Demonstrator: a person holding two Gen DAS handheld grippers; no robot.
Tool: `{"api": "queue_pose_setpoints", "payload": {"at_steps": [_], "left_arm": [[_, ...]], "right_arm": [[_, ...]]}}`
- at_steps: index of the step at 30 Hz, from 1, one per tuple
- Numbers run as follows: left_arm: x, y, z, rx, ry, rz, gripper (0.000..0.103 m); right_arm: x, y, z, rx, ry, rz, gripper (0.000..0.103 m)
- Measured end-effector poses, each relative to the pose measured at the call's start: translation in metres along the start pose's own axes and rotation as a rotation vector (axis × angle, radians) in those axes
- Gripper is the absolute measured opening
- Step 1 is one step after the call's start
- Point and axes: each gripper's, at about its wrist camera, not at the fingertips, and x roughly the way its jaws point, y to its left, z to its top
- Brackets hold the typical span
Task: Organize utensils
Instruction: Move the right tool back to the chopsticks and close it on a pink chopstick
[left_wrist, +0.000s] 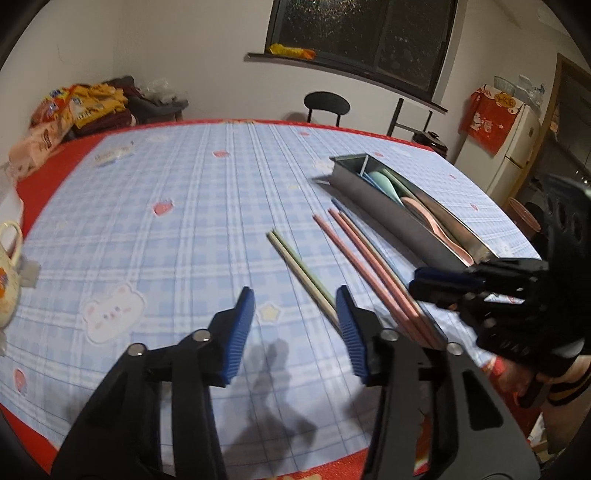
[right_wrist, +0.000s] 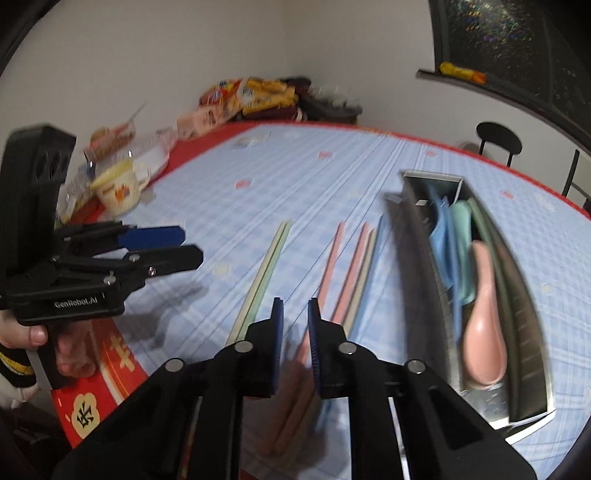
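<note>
A metal tray (left_wrist: 388, 210) (right_wrist: 424, 258) lies on the checked tablecloth and holds a pink spoon (left_wrist: 424, 214) (right_wrist: 484, 332) with blue and green utensils. Left of it lie pink chopsticks (left_wrist: 369, 266) (right_wrist: 332, 258) and a pale green pair (left_wrist: 299, 266) (right_wrist: 266, 266). My left gripper (left_wrist: 294, 291) (right_wrist: 192, 245) is open just above the cloth, with the near end of the green pair by its right finger. My right gripper (right_wrist: 295, 302) (left_wrist: 413, 280) hovers over the pink chopsticks with only a thin slit between its pads. A pink stick shows through the slit; no grip is visible.
A cream mug (left_wrist: 7, 273) (right_wrist: 118, 192) stands at the table's left edge among clutter. Snack bags (left_wrist: 74, 107) (right_wrist: 240, 96) are piled in the far corner. A black chair (left_wrist: 327, 105) stands behind the table, and a white fridge (left_wrist: 513, 147) is at the right.
</note>
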Motion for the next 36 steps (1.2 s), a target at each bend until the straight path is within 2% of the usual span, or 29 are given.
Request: {"api": "queue_pose_setpoints", "payload": {"at_steps": [4, 14, 22, 30, 34, 36], "left_arm": [[0.007, -0.003, -0.005, -0.002, 0.014, -0.024, 0.043], [0.019, -0.003, -0.010, -0.019, 0.034, -0.035, 0.043], [0.025, -0.003, -0.011, -0.021, 0.062, -0.031, 0.043], [0.040, -0.021, -0.010, 0.066, 0.131, 0.030, 0.043], [0.047, -0.025, -0.009, 0.089, 0.153, 0.044, 0.045], [0.048, -0.025, -0.007, 0.069, 0.159, 0.033, 0.046]], "right_arm": [[0.014, 0.003, -0.006, 0.020, 0.046, -0.018, 0.012], [0.028, -0.001, -0.005, 0.032, 0.092, -0.074, 0.012], [0.032, -0.006, -0.003, 0.045, 0.097, -0.042, 0.012], [0.029, -0.021, -0.006, 0.124, 0.086, 0.030, 0.009], [0.028, -0.020, -0.008, 0.123, 0.083, 0.030, 0.009], [0.028, -0.019, -0.008, 0.119, 0.082, 0.028, 0.009]]}}
